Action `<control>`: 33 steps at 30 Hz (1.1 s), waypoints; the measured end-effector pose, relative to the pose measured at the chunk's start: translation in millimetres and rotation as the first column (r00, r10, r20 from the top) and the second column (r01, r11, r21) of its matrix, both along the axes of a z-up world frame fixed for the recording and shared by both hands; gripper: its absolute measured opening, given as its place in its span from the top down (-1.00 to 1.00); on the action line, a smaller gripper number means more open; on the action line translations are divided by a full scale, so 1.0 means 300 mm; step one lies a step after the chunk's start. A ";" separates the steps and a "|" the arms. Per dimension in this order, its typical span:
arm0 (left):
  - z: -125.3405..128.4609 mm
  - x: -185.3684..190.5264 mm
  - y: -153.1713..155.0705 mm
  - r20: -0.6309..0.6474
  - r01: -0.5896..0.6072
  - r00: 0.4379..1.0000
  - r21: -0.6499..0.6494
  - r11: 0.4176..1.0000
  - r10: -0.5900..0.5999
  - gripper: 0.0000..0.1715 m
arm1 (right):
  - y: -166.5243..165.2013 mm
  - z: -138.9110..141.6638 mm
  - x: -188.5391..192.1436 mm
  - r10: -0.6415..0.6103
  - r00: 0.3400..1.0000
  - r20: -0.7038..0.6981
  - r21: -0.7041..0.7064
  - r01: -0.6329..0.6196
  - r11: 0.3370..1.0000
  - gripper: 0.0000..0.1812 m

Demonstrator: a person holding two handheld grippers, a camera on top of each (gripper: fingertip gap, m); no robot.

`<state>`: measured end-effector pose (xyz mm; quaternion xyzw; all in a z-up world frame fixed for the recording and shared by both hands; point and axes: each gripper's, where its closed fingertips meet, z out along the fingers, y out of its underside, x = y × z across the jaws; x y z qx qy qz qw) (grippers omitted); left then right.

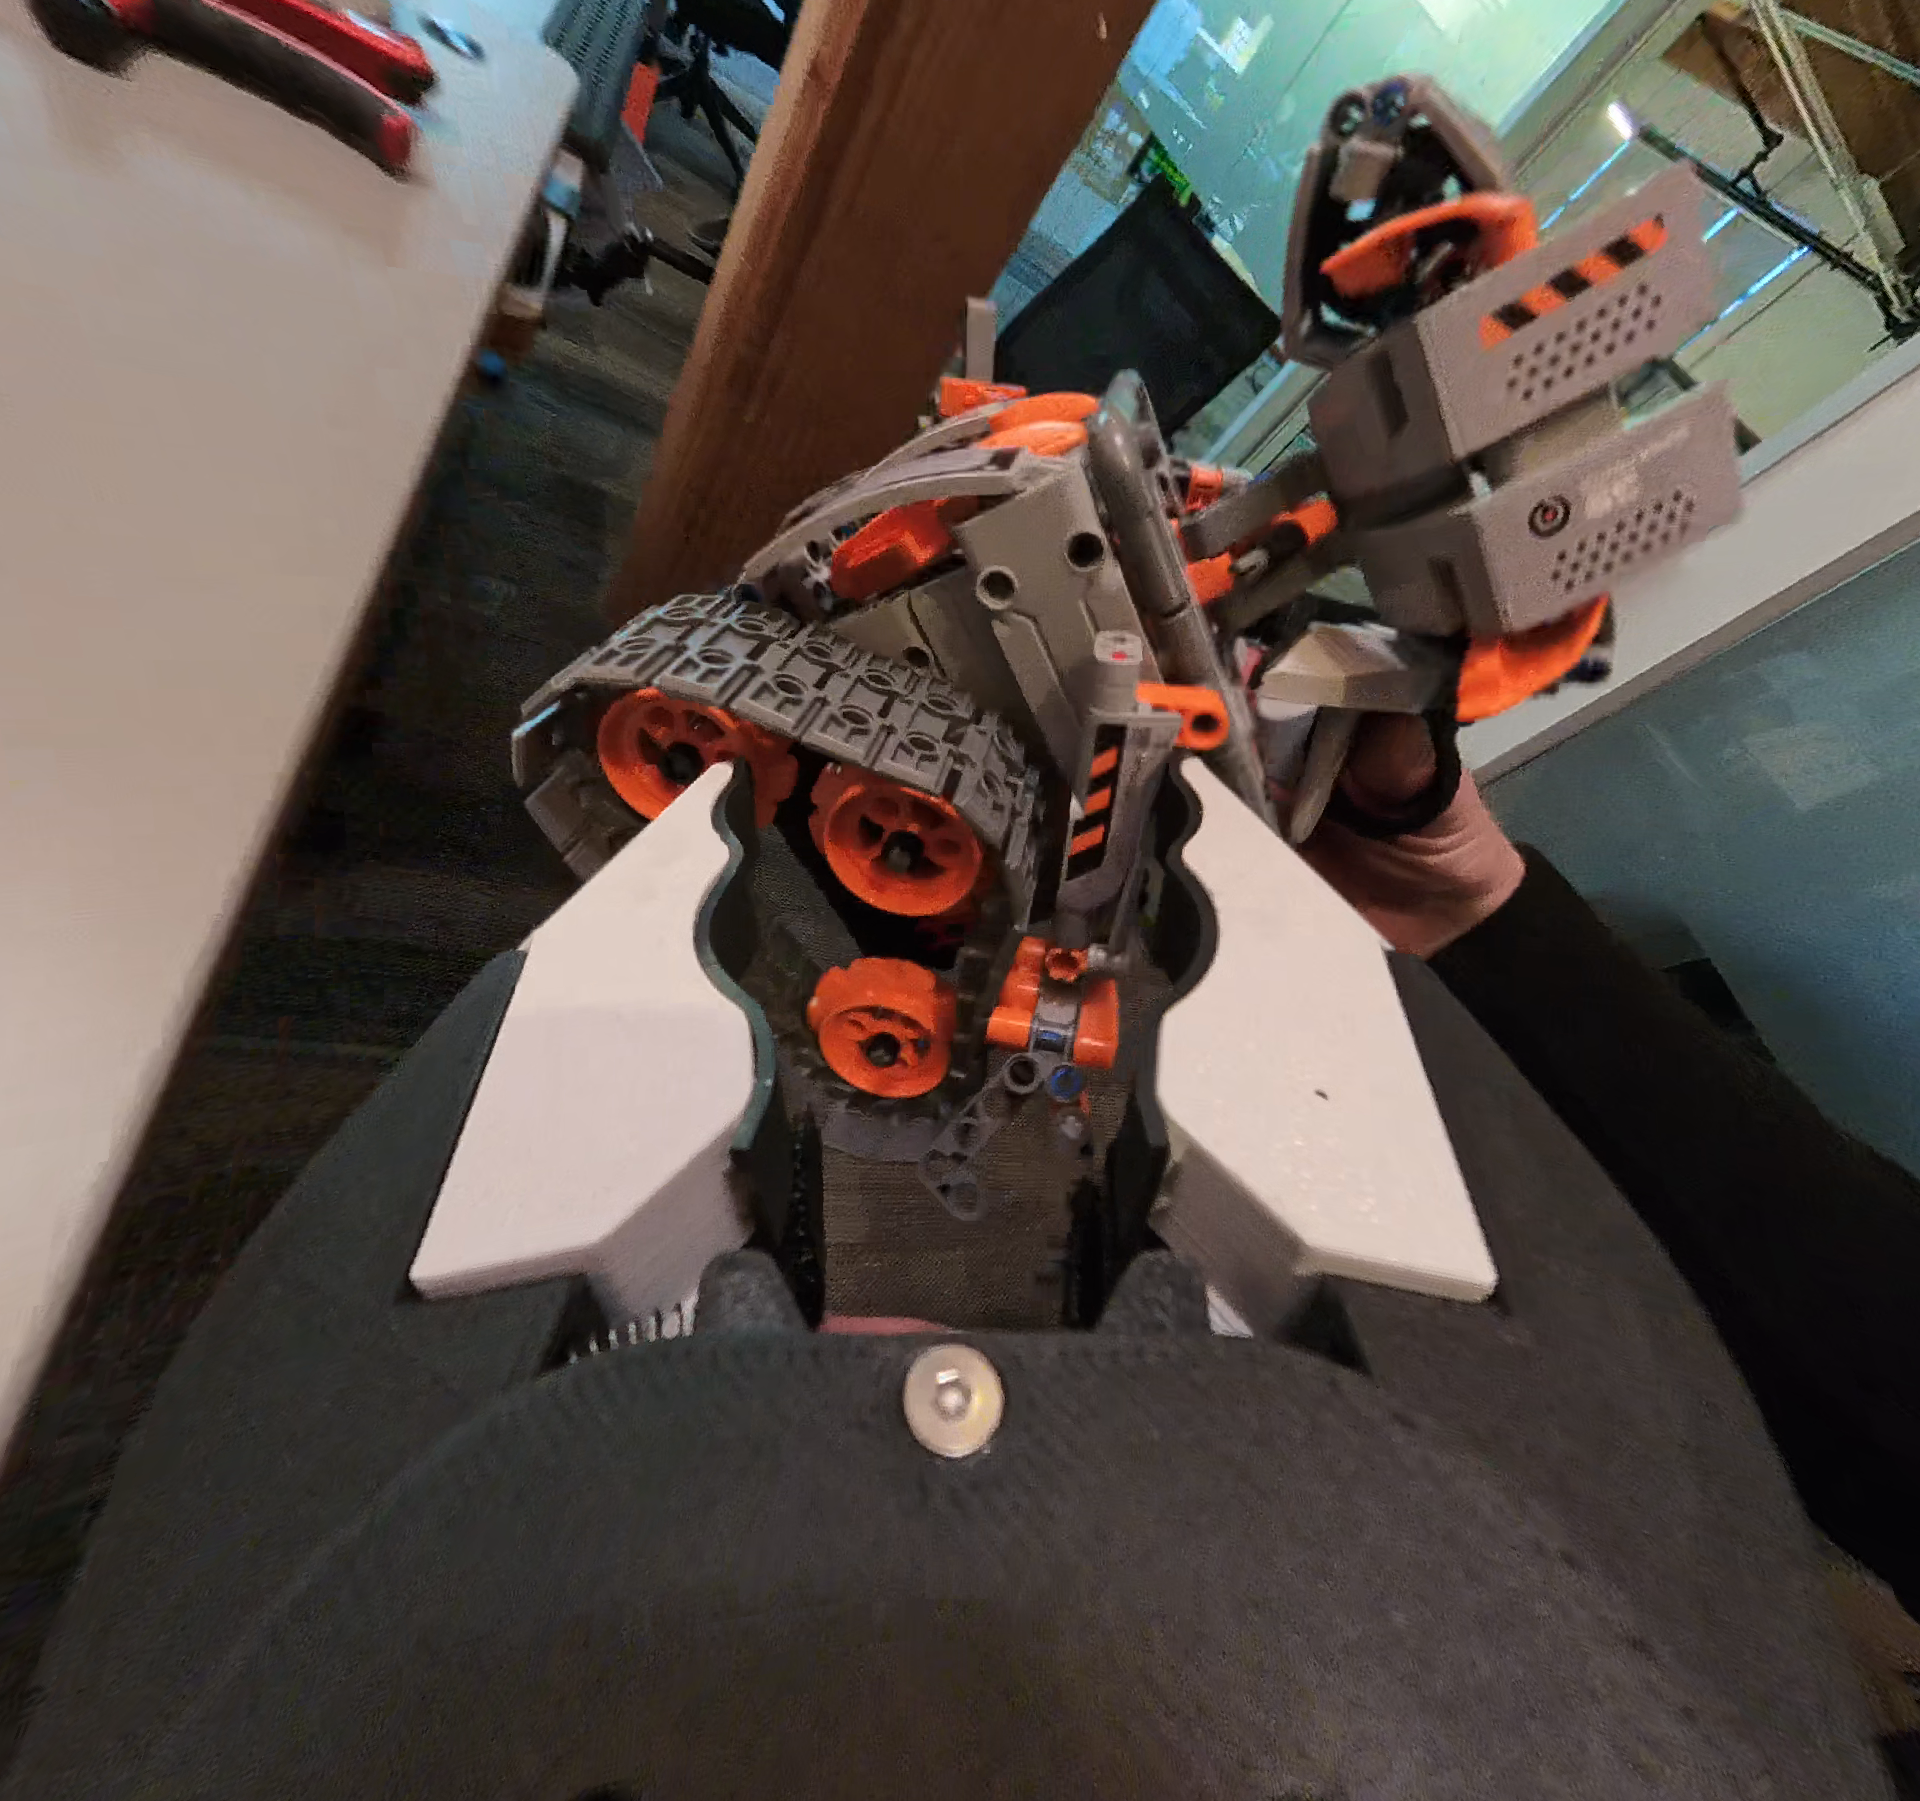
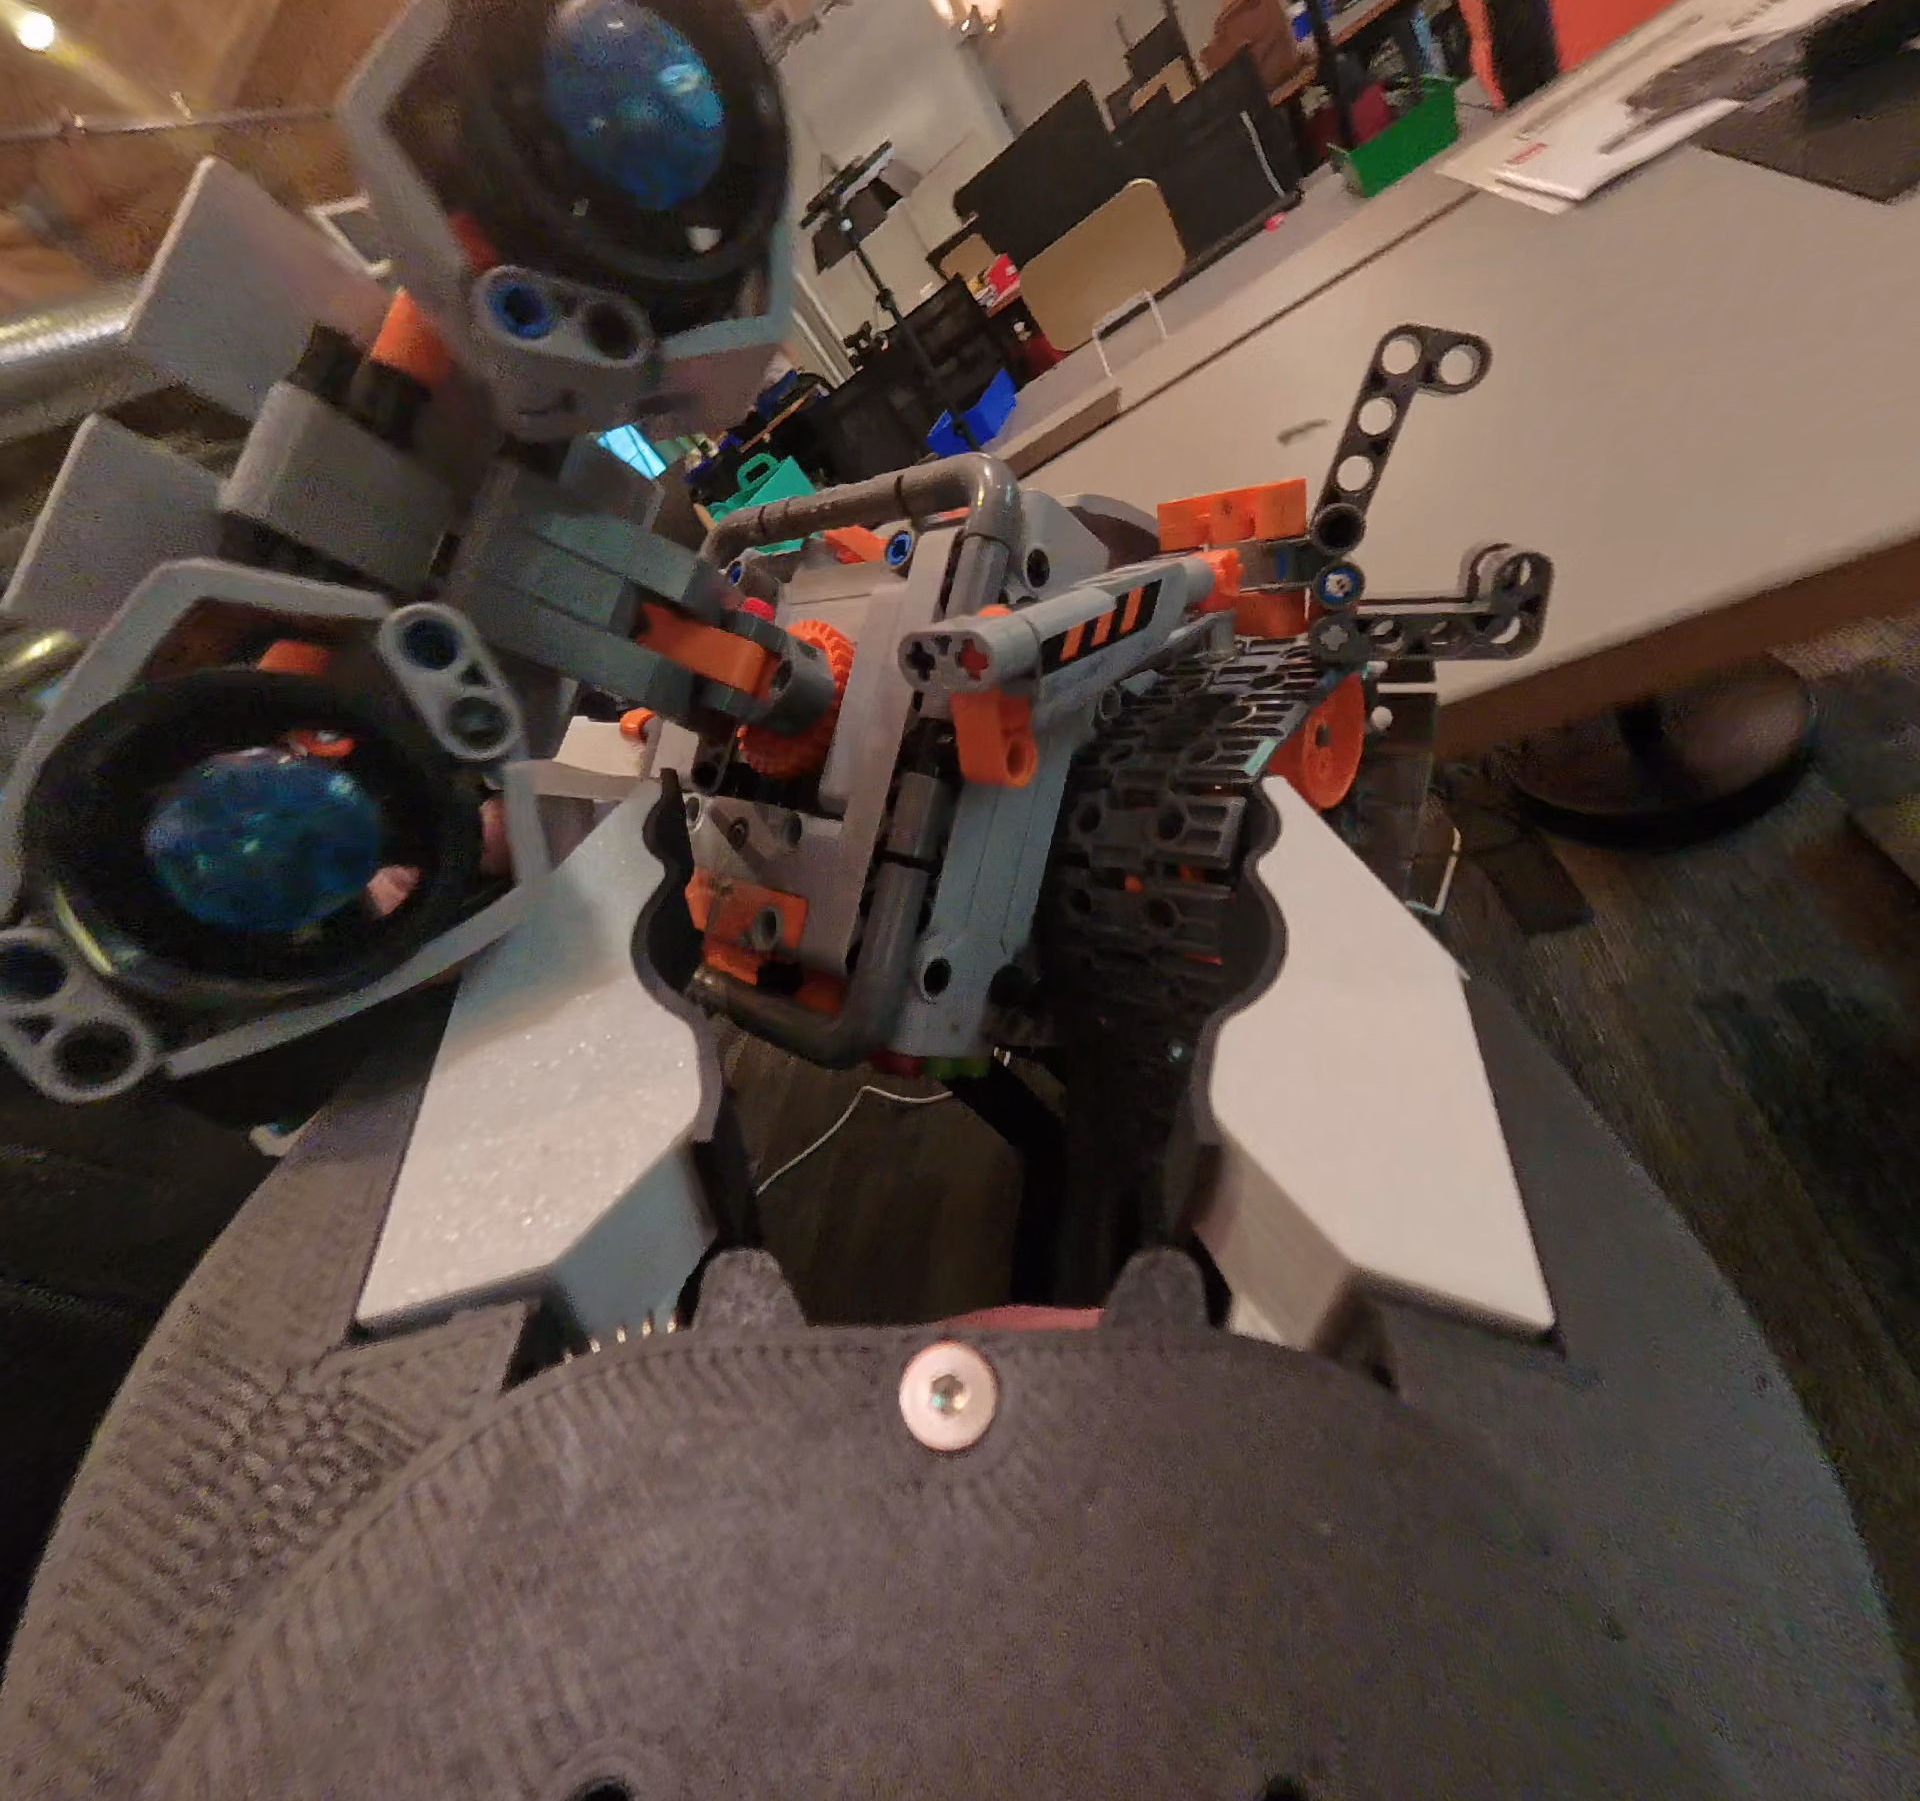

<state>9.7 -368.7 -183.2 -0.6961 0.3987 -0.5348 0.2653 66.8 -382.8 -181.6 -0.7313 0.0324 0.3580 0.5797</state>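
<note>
A grey and orange brick-built tracked vehicle hangs in the air between my two grippers, beside a table. My left gripper is closed around its track end: one fingertip lies against an orange wheel, the other against a striped grey bar. My right gripper is closed around the grey body of the same model, next to the dark track. Two grey launchers with blue balls stick out at the left of the right wrist view. A gloved hand shows behind the model.
A white table with a red hand tool lies to the left. A wooden post stands behind the model. In the right wrist view the table carries papers, with its round base on dark carpet.
</note>
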 end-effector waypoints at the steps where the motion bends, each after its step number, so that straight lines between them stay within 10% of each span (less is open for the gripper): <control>1: -0.028 0.042 -0.055 -0.011 -0.007 1.000 -0.010 1.000 0.006 0.13 | -0.050 -0.030 0.044 -0.019 1.000 -0.019 -0.005 0.019 1.000 -0.12; 15: -0.537 0.380 -0.508 -0.100 -0.037 0.995 -0.206 0.978 0.016 0.12 | -0.491 -0.547 0.399 -0.120 0.989 -0.090 -0.142 0.107 0.984 -0.06; 33: -1.793 0.322 -0.489 -0.225 -0.162 0.970 -0.301 0.940 0.095 0.12 | -0.444 -1.817 0.347 -0.022 0.981 -0.191 -0.269 -0.031 0.963 -0.07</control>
